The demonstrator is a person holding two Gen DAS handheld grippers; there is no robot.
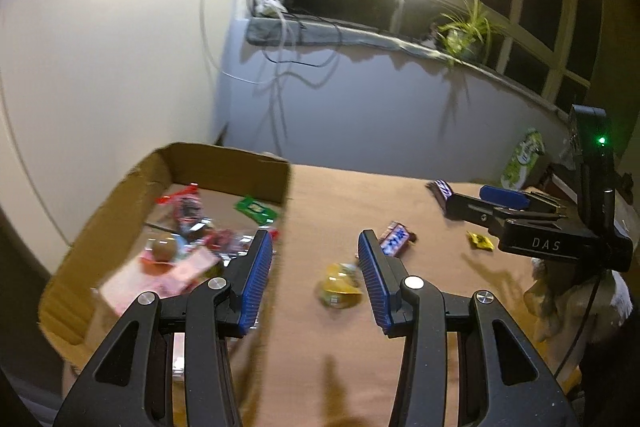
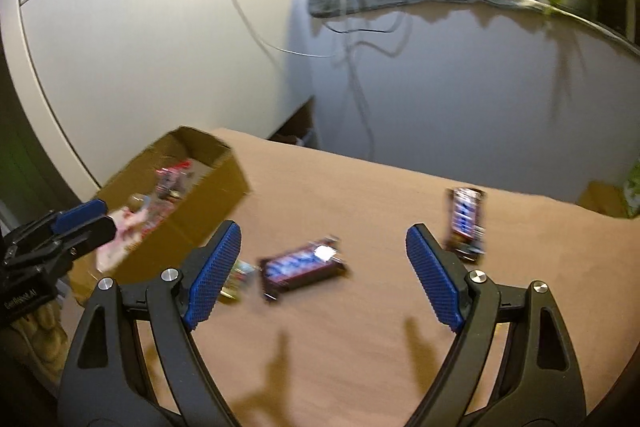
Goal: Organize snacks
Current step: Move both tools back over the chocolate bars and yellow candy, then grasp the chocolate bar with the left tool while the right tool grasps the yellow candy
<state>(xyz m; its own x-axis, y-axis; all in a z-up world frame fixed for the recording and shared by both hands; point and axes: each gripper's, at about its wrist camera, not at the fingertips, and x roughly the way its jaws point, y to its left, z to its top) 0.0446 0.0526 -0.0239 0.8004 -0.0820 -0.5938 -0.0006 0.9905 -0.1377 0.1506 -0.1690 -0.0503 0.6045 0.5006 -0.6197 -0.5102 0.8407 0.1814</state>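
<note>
The left claw [image 1: 316, 279] and the right claw [image 2: 320, 273], both released and tilted down over the tabletop [image 1: 400, 327], may knock the chocolate bar [image 2: 302, 267] or the yellow candy [image 1: 340, 285] away from the cardboard box [image 1: 224, 163] if they sweep low.
</note>
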